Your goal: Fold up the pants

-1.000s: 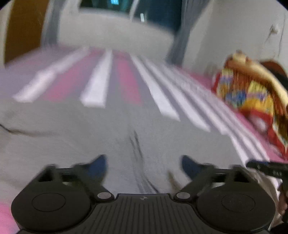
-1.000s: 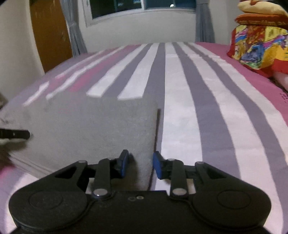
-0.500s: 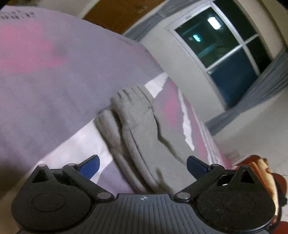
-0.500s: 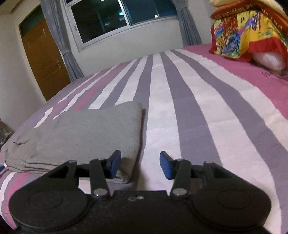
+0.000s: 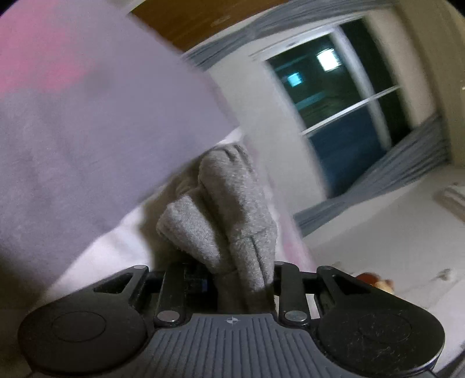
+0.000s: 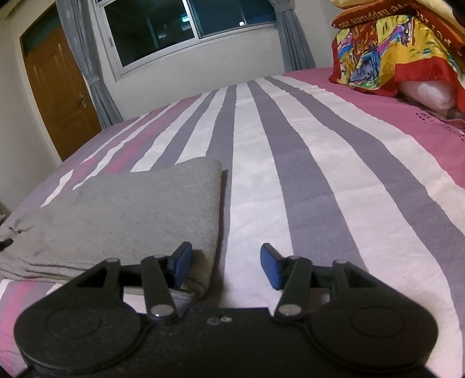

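The grey pants [image 6: 122,215] lie folded into a flat stack on the striped bedspread [image 6: 319,180], left of centre in the right wrist view. My right gripper [image 6: 226,267] is open and empty, its left fingertip beside the stack's near right corner. In the tilted left wrist view my left gripper [image 5: 238,279] is shut on a bunched grey edge of the pants [image 5: 232,209], and the cloth hides its pads.
A pile of colourful red and yellow bedding [image 6: 392,49] sits at the far right of the bed. A window [image 6: 189,26] with grey curtains and a brown door [image 6: 61,96] stand behind the bed.
My left gripper has swung round to the stack's end and closed on the pants edge. My right gripper has opened wider and drawn back a little from the stack's corner.
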`<state>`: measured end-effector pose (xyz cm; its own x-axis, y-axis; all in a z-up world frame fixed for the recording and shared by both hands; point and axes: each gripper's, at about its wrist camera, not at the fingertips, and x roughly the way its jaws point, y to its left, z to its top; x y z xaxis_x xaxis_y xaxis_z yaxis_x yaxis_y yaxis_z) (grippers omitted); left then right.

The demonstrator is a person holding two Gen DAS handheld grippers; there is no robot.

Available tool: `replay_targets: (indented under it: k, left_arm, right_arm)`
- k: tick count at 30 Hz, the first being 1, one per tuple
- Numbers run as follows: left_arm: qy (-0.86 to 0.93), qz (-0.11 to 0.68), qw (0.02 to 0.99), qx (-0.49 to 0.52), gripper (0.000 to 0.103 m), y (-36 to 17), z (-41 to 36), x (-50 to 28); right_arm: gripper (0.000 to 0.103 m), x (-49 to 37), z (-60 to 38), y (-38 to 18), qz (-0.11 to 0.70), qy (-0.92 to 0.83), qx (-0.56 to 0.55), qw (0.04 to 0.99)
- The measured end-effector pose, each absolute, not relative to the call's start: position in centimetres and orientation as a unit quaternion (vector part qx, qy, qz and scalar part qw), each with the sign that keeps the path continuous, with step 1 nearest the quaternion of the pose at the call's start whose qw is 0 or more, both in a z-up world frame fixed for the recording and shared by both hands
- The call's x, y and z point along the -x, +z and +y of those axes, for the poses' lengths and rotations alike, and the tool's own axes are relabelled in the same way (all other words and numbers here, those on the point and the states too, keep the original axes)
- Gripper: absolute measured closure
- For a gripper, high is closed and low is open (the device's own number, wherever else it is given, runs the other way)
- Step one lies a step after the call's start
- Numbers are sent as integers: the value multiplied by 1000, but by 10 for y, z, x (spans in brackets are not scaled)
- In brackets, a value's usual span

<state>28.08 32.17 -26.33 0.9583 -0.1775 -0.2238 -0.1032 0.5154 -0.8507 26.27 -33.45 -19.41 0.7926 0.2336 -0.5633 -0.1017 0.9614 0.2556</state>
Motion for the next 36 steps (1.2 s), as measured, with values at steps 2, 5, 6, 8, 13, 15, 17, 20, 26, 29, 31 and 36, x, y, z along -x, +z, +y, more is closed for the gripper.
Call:
replay_targets:
  k: [2,5,6,8,13,15,17,20,26,29,31,36]
  left_arm:
    - [-21,122,862,492,75,-271,319,-274]
    - [28,179,856,484,76,-279,318,-292]
    - [36,194,860,470,76,-275,315,-299]
    - [39,201,860,468,75,-272,316,-302]
    - [57,226,869,436,74,-253,311,-312]
    - [60,229,875,422,74,-237,308,-312]
    - [54,217,883,412,75,-218,309,-306]
    - [43,201,901,382,75,-185,300,-307]
    - [-2,177,933,313,75,-110,268,-326]
    - [-34,167,947,272,75,-74,243,-320]
    - [-64,165,954,241,75,-56,213,-332]
    - [-132,179,962,159,75,-37,119,-365]
  right_arm:
    - [51,-261,-335,-194,309,88,-108,941]
    - [51,-257,-338,-193,308,87,-112,941]
    - [50,-258,-339,-193,308,86,-114,941]
    - [50,-258,-340,-193,305,74,-113,943]
    - [42,-259,-352,-193,302,31,-108,947]
    - [32,-266,-357,-196,320,-5,-88,943]
    - [31,-273,-359,-199,334,-16,-63,940]
    - [14,-277,-356,-202,339,-28,-6,940]
    - [7,-278,-376,-202,325,-92,12,941]
    - [6,-274,-397,-201,321,-136,10,937]
    - [4,-271,-411,-203,325,-153,-10,933]
    - [0,-271,-419,-208,337,-156,-23,928]
